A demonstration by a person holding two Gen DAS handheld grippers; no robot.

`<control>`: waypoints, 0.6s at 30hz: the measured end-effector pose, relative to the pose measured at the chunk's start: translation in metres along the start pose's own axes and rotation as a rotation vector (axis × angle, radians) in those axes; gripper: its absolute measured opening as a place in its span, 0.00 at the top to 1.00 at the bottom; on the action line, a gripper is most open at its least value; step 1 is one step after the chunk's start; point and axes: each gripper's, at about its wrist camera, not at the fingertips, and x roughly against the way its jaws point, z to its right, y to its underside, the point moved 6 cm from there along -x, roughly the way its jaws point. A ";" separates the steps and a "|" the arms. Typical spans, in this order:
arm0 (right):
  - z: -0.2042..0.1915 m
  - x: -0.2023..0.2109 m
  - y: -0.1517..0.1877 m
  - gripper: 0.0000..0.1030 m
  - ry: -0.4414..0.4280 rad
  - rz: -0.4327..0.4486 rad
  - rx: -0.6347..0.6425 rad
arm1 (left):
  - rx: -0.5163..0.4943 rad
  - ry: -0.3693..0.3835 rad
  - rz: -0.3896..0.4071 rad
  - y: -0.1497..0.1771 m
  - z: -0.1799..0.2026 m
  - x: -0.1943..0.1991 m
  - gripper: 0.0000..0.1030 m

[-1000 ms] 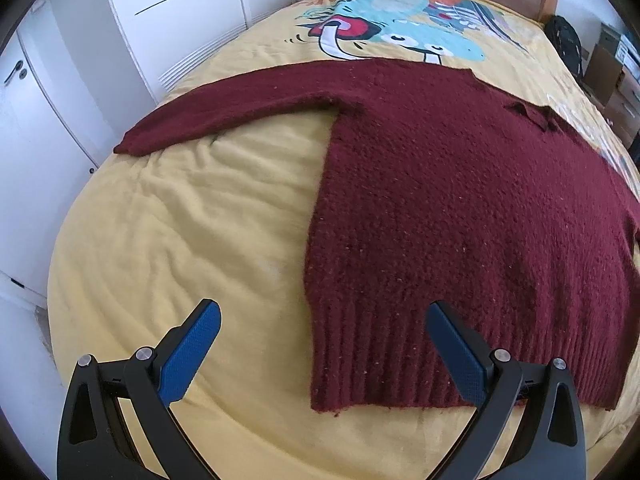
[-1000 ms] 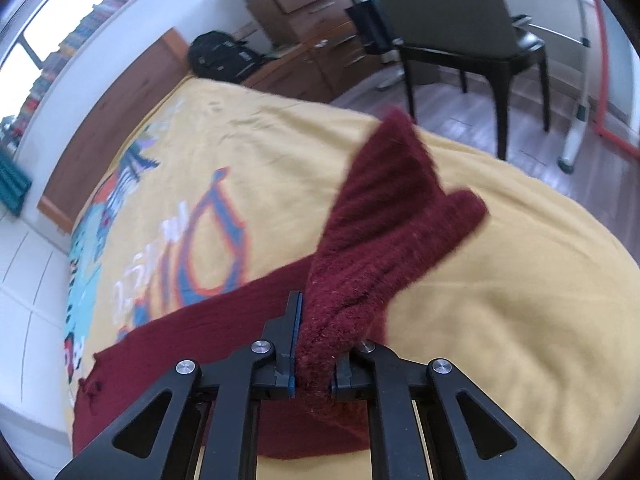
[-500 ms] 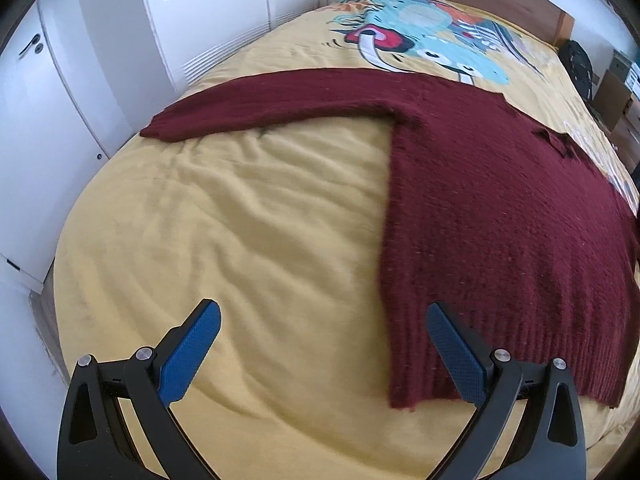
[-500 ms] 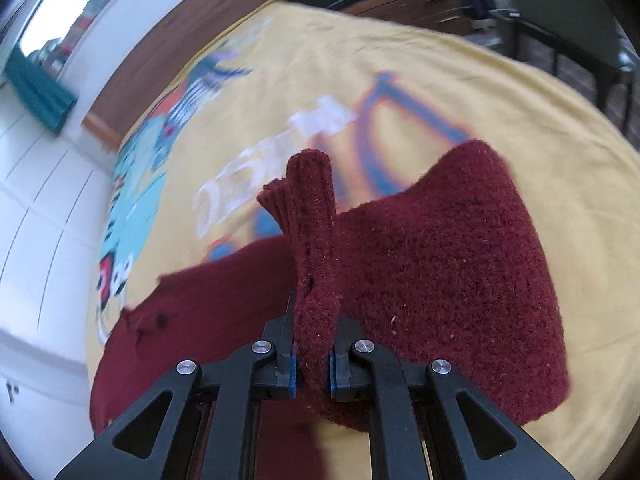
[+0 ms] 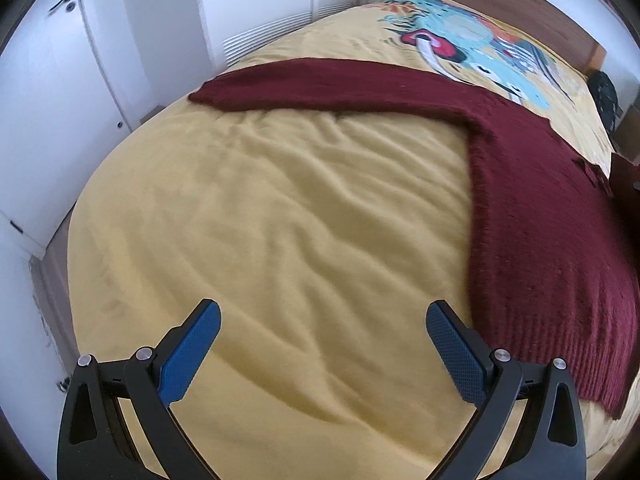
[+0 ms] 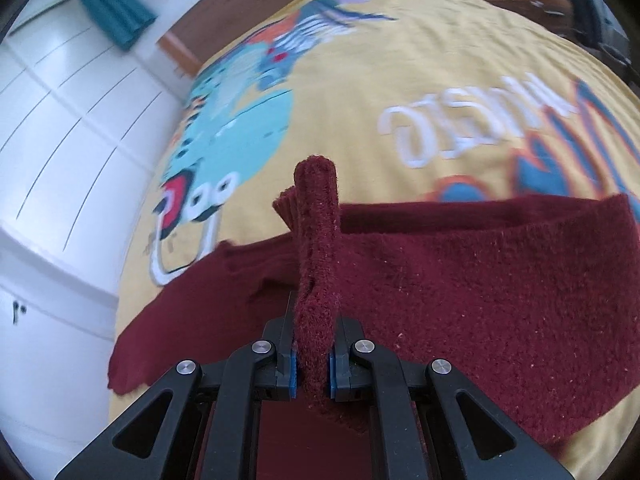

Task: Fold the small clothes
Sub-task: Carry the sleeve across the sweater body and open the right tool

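Note:
A dark red knit sweater [image 5: 540, 216] lies flat on the yellow bed, one sleeve [image 5: 320, 84] stretched out to the far left. My left gripper [image 5: 322, 340] is open and empty, over bare cover to the left of the sweater's ribbed hem [image 5: 560, 364]. My right gripper [image 6: 312, 372] is shut on the other sleeve's cuff [image 6: 316, 240], which stands up between the jaws. That sleeve [image 6: 480, 280] is folded over the sweater's body in the right wrist view.
The yellow bed cover [image 5: 280, 220] has a colourful cartoon print [image 5: 472, 52] near the wooden headboard [image 5: 500, 4]. White wardrobe doors [image 5: 72, 80] run along the bed's left side. A dark bag [image 5: 604, 96] lies at the far right.
My right gripper has carried the sleeve cuff from the bed's edge in over the sweater's body. My left gripper has moved left, away from the hem, still open.

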 end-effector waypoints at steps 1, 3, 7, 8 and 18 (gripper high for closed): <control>-0.012 -0.005 0.001 0.90 -0.010 -0.005 0.013 | 0.009 -0.001 -0.002 0.001 -0.004 0.000 0.02; -0.032 -0.015 0.005 0.90 -0.024 -0.017 0.039 | 0.030 -0.001 -0.006 0.002 -0.013 -0.001 0.02; -0.065 -0.034 0.016 0.90 -0.044 -0.036 0.082 | 0.053 -0.001 -0.008 0.003 -0.024 -0.001 0.02; -0.070 -0.037 0.018 0.90 -0.047 -0.039 0.092 | 0.059 -0.001 -0.009 0.003 -0.027 0.000 0.02; -0.122 -0.070 0.049 0.90 -0.103 -0.084 0.151 | 0.088 -0.006 -0.015 0.004 -0.039 -0.001 0.02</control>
